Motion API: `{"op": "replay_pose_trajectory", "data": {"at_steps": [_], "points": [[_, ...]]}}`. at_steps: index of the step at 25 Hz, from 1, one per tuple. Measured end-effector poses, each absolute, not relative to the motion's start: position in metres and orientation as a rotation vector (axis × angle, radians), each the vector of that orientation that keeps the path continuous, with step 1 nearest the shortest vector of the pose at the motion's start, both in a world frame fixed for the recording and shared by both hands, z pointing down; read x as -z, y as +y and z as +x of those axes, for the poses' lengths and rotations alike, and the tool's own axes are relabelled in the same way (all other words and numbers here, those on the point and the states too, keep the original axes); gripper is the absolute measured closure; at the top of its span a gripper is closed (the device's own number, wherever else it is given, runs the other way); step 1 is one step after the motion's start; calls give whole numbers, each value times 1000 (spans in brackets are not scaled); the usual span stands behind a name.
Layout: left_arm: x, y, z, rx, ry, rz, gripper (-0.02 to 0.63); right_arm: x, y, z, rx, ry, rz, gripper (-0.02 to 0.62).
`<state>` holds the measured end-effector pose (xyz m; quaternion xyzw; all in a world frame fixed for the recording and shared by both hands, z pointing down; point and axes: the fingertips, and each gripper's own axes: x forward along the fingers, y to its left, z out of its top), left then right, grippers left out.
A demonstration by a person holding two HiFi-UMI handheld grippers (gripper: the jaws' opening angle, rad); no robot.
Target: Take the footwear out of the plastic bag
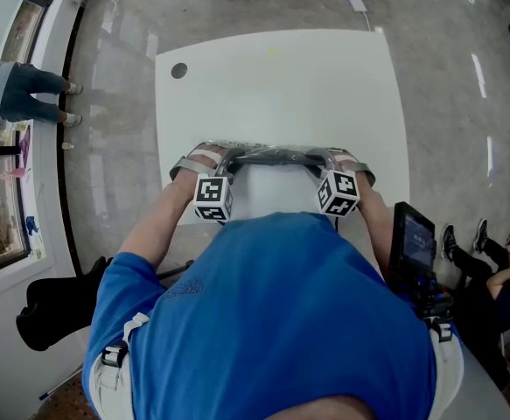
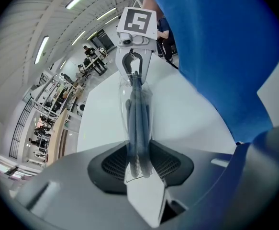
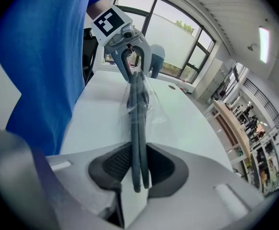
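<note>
head view: i see my left tool and right tool facing each other near the front edge of the white counter. the plastic bag with the dark footwear in it is stretched between them, just above the counter top. my blue shirt fills the lower half of the view.

left gripper view: the left tool is clamped on one end of the plastic bag. the clear film and the two dark soles inside it are pinched between the pads. the bag runs straight away from me to the right tool at its far end.

right gripper view: the right tool is clamped on the footwear, two flat dark soles pressed side by side between the pads. here they look bare. crinkled film shows only further along, toward the left tool.
</note>
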<state>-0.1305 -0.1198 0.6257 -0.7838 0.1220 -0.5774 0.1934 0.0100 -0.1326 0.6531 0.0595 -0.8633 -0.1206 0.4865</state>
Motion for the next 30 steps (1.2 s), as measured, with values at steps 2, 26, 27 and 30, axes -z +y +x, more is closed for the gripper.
{"op": "replay_pose_trajectory", "data": {"at_steps": [2,26,27,30], "points": [[-624,-121,-134,1624,343,-2206,466,-653,-135,18,267,-2093,151,506],[-623,-125,-119,1635,358,-2236,494,-653,-139,7,356,-2012,129,476],[-623,-124,-117,1636,354,-2236,494,-654,-139,5,370,-2001,123,476],[-621,-122,-116,1640,340,-2247,494,-655,-140,3,380,-1984,125,489]]}}
